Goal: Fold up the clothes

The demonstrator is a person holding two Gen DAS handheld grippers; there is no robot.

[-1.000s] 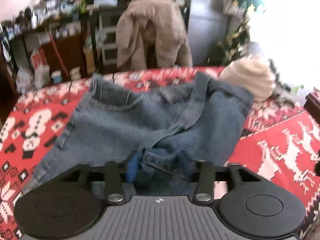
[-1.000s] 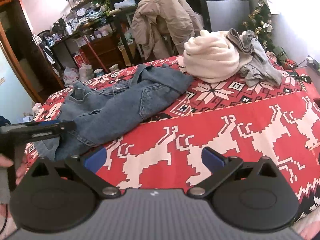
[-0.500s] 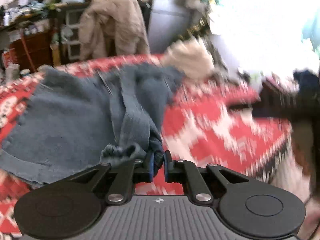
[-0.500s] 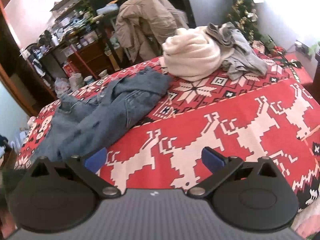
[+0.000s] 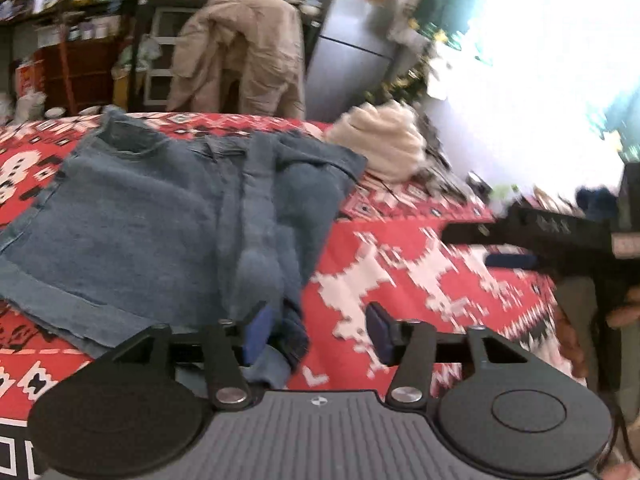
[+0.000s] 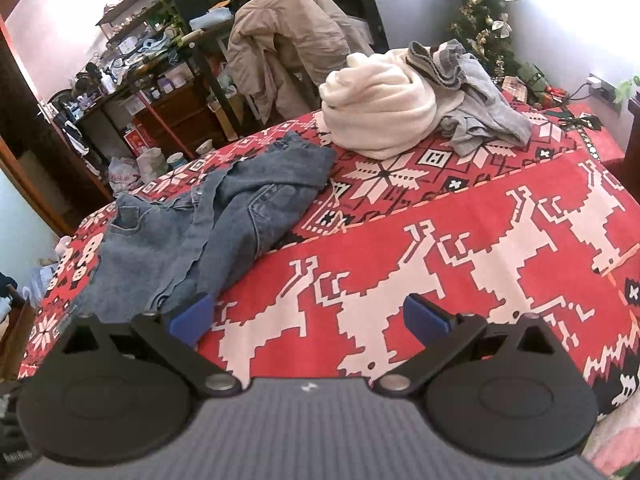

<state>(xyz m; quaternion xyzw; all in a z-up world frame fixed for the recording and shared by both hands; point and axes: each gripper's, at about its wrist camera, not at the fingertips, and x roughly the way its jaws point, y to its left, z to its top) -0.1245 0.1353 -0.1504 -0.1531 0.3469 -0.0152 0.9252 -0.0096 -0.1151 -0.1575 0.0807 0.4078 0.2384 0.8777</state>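
- The jeans (image 5: pixel 168 216) lie on the left part of the red patterned cloth (image 5: pixel 400 272) that covers the desk, partly folded, with a thick ridge of denim running from far away down toward the left gripper (image 5: pixel 316 330).
- The jaws of the left gripper are opening. The near end of the denim sits just inside the left pad (image 5: pixel 258 332) and may touch it, but the pads do not press on it, so I judge the cloth released. The space toward the right pad shows only the red cloth.
- In my judgement the step in hand is to let go of the folded end and leave it lying. To do it well, the jaws should open fully before the gripper draws back, and it should draw back straight, so the hem does not catch on the left pad and pull the fold open.
- The ridge looks bunched; it probably needs smoothing toward the left before the next fold.
- In the right wrist view the right gripper (image 6: pixel 310 318) has its jaws wide apart and empty. The jeans (image 6: pixel 208 232) reach only to its left pad (image 6: pixel 192 316); ahead and to the right is bare red cloth.
- Far beyond the jaws, well apart from the jeans, wait a cream garment (image 6: pixel 380 108) and a grey garment (image 6: pixel 480 104).
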